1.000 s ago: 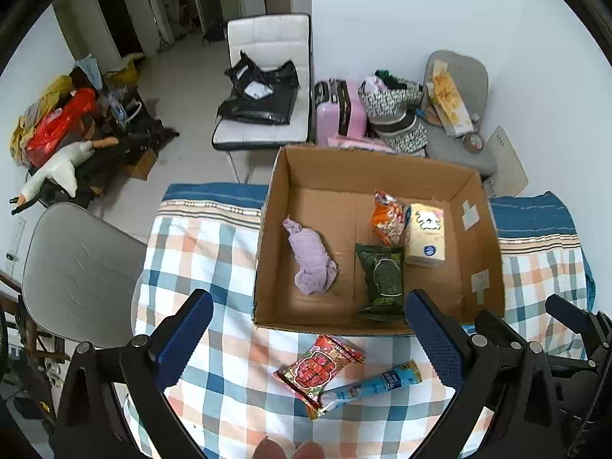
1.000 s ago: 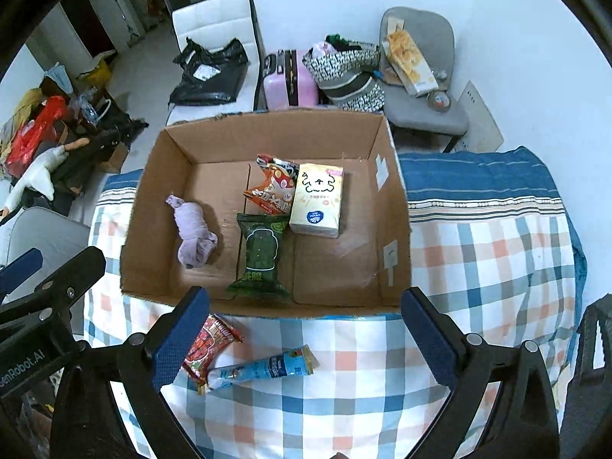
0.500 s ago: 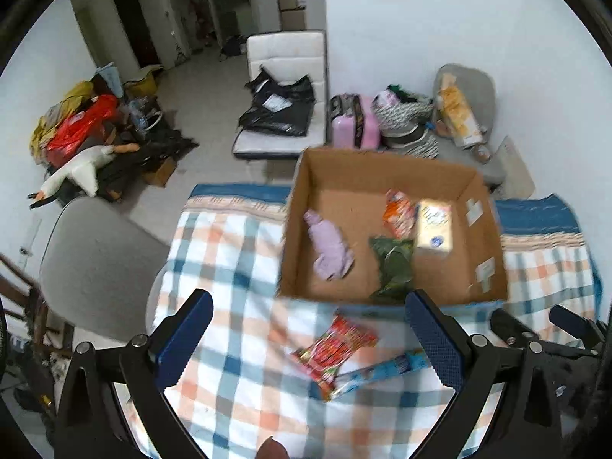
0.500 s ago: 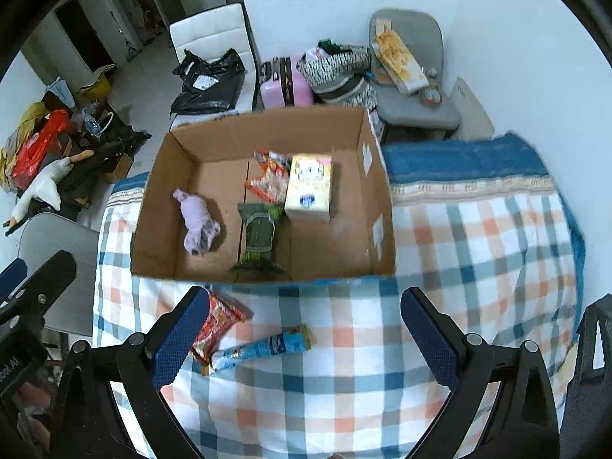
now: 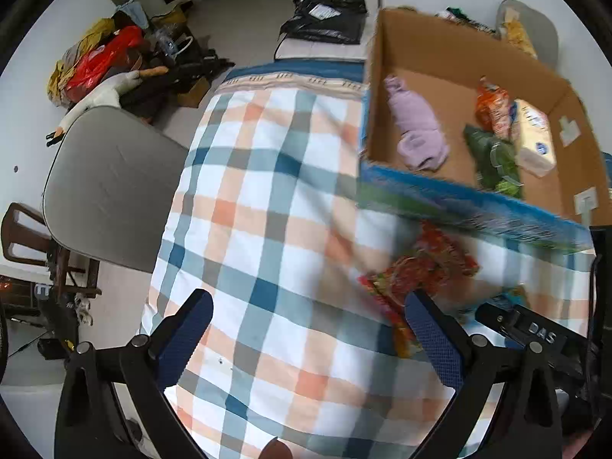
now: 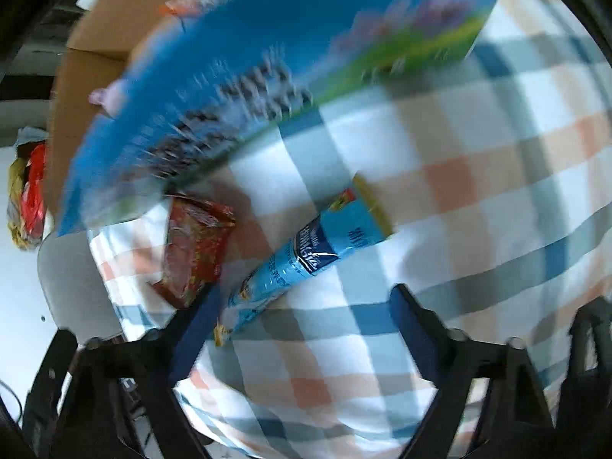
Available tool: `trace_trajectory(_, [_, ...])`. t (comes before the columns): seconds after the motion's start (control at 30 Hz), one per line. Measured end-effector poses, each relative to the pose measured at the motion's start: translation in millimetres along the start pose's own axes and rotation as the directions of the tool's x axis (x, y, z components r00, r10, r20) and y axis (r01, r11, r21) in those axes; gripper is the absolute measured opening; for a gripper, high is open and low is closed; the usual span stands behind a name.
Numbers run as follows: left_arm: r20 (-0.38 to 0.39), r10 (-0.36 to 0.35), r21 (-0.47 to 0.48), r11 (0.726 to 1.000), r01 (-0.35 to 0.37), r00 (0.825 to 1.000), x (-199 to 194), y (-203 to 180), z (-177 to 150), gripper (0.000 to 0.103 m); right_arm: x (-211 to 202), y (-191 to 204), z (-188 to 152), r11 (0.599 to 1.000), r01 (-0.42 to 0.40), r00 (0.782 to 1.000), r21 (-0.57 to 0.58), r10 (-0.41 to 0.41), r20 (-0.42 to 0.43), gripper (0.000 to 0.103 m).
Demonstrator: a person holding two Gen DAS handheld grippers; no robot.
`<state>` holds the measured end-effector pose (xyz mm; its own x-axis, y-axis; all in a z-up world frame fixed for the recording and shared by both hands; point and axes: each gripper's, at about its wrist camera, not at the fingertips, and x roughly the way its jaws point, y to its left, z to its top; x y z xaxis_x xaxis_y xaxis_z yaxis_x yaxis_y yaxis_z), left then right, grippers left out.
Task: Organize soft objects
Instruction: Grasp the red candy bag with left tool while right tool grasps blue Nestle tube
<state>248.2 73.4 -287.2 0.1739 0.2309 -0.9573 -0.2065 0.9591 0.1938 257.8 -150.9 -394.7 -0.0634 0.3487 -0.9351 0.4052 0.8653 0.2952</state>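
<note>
An open cardboard box (image 5: pixel 413 49) with a blue printed front (image 6: pixel 267 76) stands on the checked tablecloth (image 5: pixel 267 229). It holds a lilac cloth (image 5: pixel 415 130), a green packet (image 5: pixel 493 160), an orange packet (image 5: pixel 493 107) and a yellow tissue pack (image 5: pixel 533 137). A red snack packet (image 6: pixel 195 248) and a blue tube packet (image 6: pixel 306 256) lie in front of the box. My right gripper (image 6: pixel 302 329) is open, low over the blue packet. My left gripper (image 5: pixel 306 340) is open over bare cloth, left of the red packet (image 5: pixel 417 271).
A grey chair (image 5: pixel 107 179) stands at the table's left edge. Bags and clutter (image 5: pixel 103 57) lie on the floor beyond it. A white chair with a black bag (image 5: pixel 325 23) stands behind the table.
Both grippers have dropped much closer to the table. The right one has moved in low over the blue packet; the left one has swung left over bare cloth. Both views are blurred by motion.
</note>
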Motion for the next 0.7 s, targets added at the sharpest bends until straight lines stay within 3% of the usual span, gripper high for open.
trace_trajectory(0.1, [-0.010,0.024,0.009,1.000,-0.024,1.000,9.8,2.9,0.5,0.103,23.8,8.2,-0.5,1.000,0.027,1.000,0.014,-0.027,-0.015,0.062])
trace_trajectory(0.13, [-0.010,0.028,0.014,1.000,-0.028,1.000,11.5,3.5,1.1,0.103,28.4,11.7,-0.1,0.999,0.046,0.999,0.007,-0.046,-0.008,0.060])
trace_trajectory(0.17, [-0.014,0.030,0.020,0.999,-0.029,0.999,13.7,3.5,1.6,0.103,30.8,14.4,-0.5,0.998,0.061,0.998,-0.005,-0.061,0.001,0.051])
trace_trajectory(0.27, [-0.027,0.020,0.038,0.999,-0.019,0.999,19.9,0.9,4.0,0.103,31.6,20.8,-3.1,0.994,0.088,0.996,-0.062,-0.088,0.010,0.038])
trace_trajectory(0.47, [-0.086,-0.046,0.130,0.990,0.057,0.995,33.8,-31.2,7.4,0.103,12.9,11.4,-3.7,0.968,0.153,0.987,-0.201,-0.160,-0.020,0.031])
trace_trajectory(0.6, [-0.142,-0.073,0.218,0.971,0.103,0.987,51.5,-62.2,9.5,0.103,-2.5,3.6,-4.6,0.913,0.265,0.962,-0.310,-0.274,0.015,0.030])
trace_trajectory(0.7, [-0.193,-0.063,0.291,0.949,0.119,0.979,72.4,-85.8,10.4,0.103,-6.3,-1.4,0.8,0.906,0.277,0.957,-0.318,-0.289,0.010,0.030])
